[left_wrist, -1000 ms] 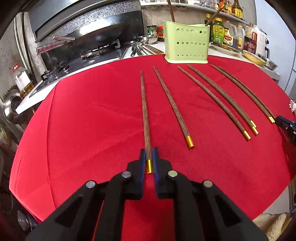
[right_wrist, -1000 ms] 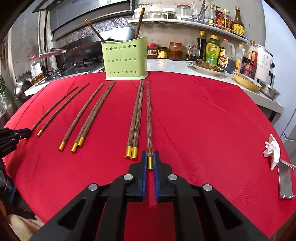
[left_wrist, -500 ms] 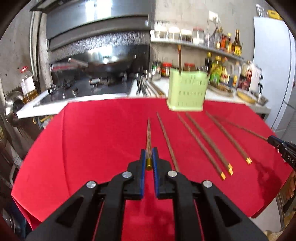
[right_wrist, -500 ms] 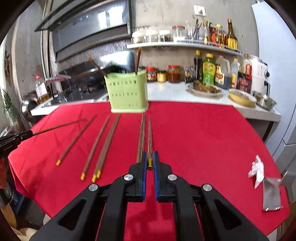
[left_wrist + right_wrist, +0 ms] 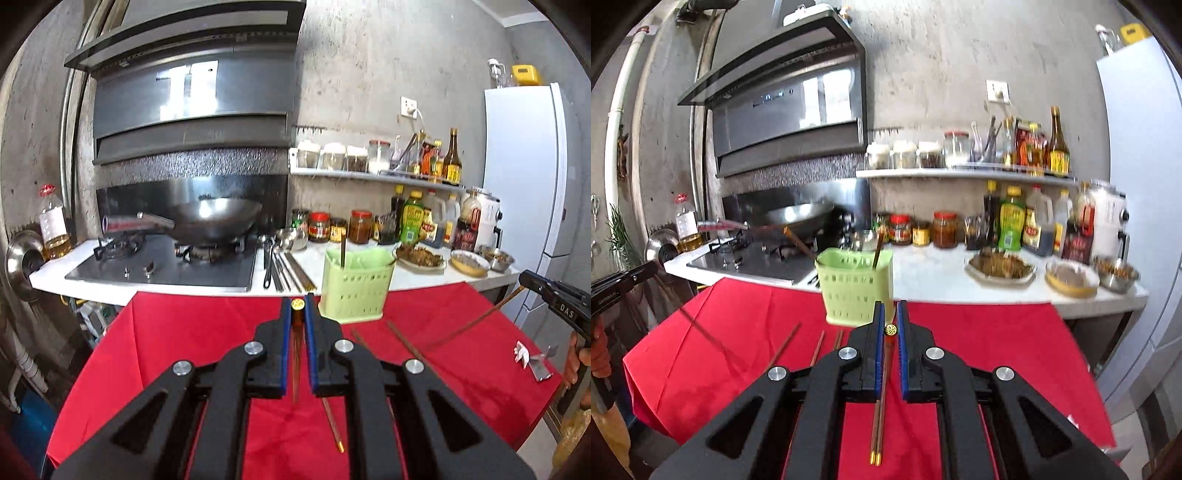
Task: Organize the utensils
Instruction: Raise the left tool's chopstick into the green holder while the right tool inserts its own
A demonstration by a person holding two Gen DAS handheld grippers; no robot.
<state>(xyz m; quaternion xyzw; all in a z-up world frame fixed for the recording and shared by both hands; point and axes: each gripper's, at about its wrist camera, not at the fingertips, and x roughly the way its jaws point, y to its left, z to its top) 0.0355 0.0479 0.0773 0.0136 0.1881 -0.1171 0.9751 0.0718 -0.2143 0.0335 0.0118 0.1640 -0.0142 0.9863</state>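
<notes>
The right gripper (image 5: 888, 325) pinches a chopstick (image 5: 890, 329) by its gold end above the red cloth (image 5: 979, 339), just before the green holder (image 5: 854, 291).

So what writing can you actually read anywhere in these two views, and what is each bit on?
"DAS": on the right gripper, seen at the edge of the left wrist view.
Bottle labels and jar labels on the counter: too blurred to read.
Gold chopstick cap: an emblem, not legible.
</notes>
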